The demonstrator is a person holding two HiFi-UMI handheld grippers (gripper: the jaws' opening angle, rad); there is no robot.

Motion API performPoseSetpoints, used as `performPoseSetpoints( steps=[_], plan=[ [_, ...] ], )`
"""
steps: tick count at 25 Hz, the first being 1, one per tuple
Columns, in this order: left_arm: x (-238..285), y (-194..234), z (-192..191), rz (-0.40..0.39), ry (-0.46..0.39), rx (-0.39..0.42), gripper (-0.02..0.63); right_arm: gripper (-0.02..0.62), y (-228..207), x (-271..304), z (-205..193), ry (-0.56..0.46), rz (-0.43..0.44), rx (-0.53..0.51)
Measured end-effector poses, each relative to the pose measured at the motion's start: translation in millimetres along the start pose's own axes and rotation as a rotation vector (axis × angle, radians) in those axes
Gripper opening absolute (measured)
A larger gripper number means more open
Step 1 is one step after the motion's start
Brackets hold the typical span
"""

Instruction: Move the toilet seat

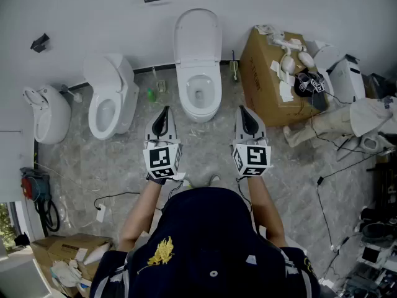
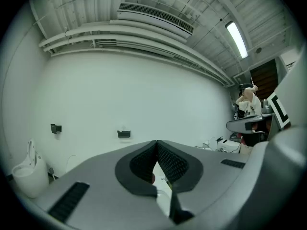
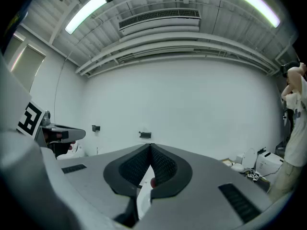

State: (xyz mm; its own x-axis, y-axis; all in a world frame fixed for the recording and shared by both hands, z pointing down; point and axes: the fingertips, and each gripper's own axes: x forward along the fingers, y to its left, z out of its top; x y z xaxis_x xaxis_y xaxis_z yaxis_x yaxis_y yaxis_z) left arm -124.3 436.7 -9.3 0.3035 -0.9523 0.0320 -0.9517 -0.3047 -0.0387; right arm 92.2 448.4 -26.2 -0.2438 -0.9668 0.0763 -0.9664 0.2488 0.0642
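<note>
Tiled floor (image 1: 298,172) under both tongs, white wall beyond them. Centre toilet (image 1: 200,107) stands ahead of the tongs and between their lines, well apart from both. Its lid (image 1: 197,36) is upright against the wall. The toilet seat (image 1: 185,97) appears to be the ring lying on the bowl, though this is not certain. Cardboard box (image 1: 263,89) ahead-right of the right tongs (image 1: 242,110); a second toilet (image 1: 111,98) ahead-left of the left tongs (image 1: 164,110). Both tongs are pressed fully together, nothing between them.

Likely hazards: arriving with the tongs closed would only shove the seat, and a thin grip on smooth plastic could slip and let it slam. The loose cable (image 1: 115,196) behind the left tongs invites a snag.
</note>
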Motion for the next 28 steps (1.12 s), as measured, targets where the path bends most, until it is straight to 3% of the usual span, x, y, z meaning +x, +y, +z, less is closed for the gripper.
performPoseSetpoints(
  steps=[15, 19, 20, 21, 22, 28],
  plan=[
    [17.8, -31.6, 2.4, 0.023, 0.002, 0.020, 0.018, 0.025, -45.5, -4.6, -9.4, 0.000, 0.005, 0.003],
    [22.7, -44.5, 9.0, 0.040, -0.033, 0.010, 0.022, 0.029, -64.9, -6.1, -3.7, -0.052, 0.014, 0.068],
    [25.1, -49.1, 9.7, 0.031, -0.037, 0.002, 0.127, 0.129, -68.7, -4.6, -2.8, -0.066, 0.026, 0.088],
    [27.9, -52.7, 9.0, 0.021, -0.034, -0.008, 0.351, 0.398, -71.5, -1.9, -4.1, -0.068, 0.042, 0.107],
    [30.2, -53.8, 6.7, 0.021, -0.025, -0.015, 0.408, 0.458, -74.5, 0.6, -7.6, -0.059, 0.052, 0.120],
    [28.0, -45.9, -10.3, 0.068, 0.036, 0.002, 0.422, 0.468, -92.2, -3.7, -27.7, -0.019, 0.033, 0.105]
  ],
)
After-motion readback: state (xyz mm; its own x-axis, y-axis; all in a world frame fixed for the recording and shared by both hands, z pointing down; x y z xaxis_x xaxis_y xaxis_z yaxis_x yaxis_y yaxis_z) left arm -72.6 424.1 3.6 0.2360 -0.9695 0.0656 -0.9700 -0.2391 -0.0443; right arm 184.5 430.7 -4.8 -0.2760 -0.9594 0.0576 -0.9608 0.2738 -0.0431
